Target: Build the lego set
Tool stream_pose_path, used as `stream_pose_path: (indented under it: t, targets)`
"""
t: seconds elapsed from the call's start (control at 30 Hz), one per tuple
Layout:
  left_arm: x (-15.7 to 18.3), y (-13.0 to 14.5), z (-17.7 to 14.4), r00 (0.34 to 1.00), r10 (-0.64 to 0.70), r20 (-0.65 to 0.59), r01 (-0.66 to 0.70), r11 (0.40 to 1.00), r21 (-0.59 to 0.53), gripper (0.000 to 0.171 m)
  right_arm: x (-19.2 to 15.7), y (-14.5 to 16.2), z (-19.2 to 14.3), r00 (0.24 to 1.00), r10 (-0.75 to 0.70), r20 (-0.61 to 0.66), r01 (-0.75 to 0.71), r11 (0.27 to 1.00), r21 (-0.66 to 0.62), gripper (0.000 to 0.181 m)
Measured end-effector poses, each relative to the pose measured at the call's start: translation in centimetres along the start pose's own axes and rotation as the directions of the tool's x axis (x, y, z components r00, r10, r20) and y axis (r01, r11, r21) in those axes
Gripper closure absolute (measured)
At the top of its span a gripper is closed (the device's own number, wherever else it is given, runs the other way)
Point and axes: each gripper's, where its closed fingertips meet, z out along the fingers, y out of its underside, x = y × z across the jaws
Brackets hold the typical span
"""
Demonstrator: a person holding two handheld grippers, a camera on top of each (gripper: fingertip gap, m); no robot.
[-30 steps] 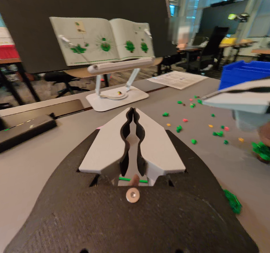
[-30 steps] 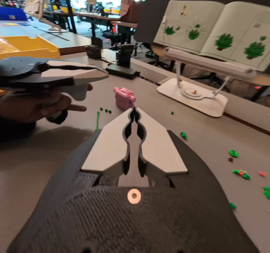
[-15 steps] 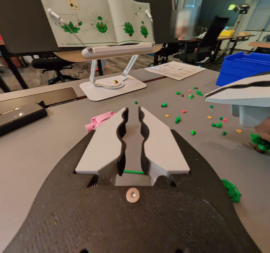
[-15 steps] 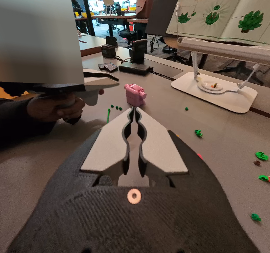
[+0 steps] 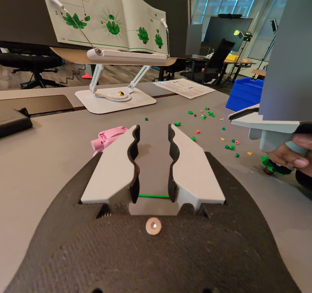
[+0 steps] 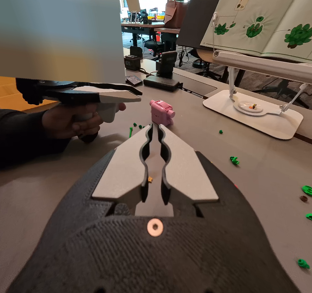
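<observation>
green rod (image 5: 153, 196) | lies crosswise under left tool (image 5: 154, 126) | jaws apart

Booklet (image 5: 101, 22) bears print; sheet (image 5: 184, 88) seemingly too.

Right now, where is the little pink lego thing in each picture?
Left wrist view: the pink lego piece lies on the table just left of centre, partly hidden behind the left tool's left finger.
Right wrist view: the same pink piece sits just above centre, beyond the right tool's fingertips.
Shared landmark: the white book stand with the open instruction book lies beyond it in both.
</observation>
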Motion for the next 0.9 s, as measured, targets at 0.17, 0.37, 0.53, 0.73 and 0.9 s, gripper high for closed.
stream_pose_path:
  t: [0.17,0.37,0.53,0.73,0.9]
  targets:
    - [-0.4,0.0,0.0,0.999,-0.041,-0.003,0.041,0.999,0.004,0.144,1.2,-0.7,-0.5,0.999,-0.005,-0.046,0.007,1.0,0.03,0.177]
    - [-0.4,0.1,0.0,0.999,-0.048,-0.005,0.048,0.999,-0.008,0.145,3.0,-4.4,-3.3,0.963,0.268,0.032,-0.269,0.938,0.219,0.181]
    - [-0.6,0.1,-0.1,1.0,-0.025,0.011,0.025,1.0,-0.012,0.149,6.8,-6.6,-7.0,0.933,0.361,0.001,-0.336,0.869,0.363,0.181]
    - [-0.8,0.1,-0.1,0.999,-0.041,0.01,0.041,0.999,-0.011,0.151,11.1,-6.5,-11.0,0.939,0.255,-0.229,-0.152,0.908,0.39,0.177]
    - [-1.2,-0.4,-0.4,0.999,-0.04,0.014,0.04,0.999,0.025,0.157,12.6,-6.3,-12.2,0.918,0.34,-0.206,-0.22,0.866,0.449,0.178]
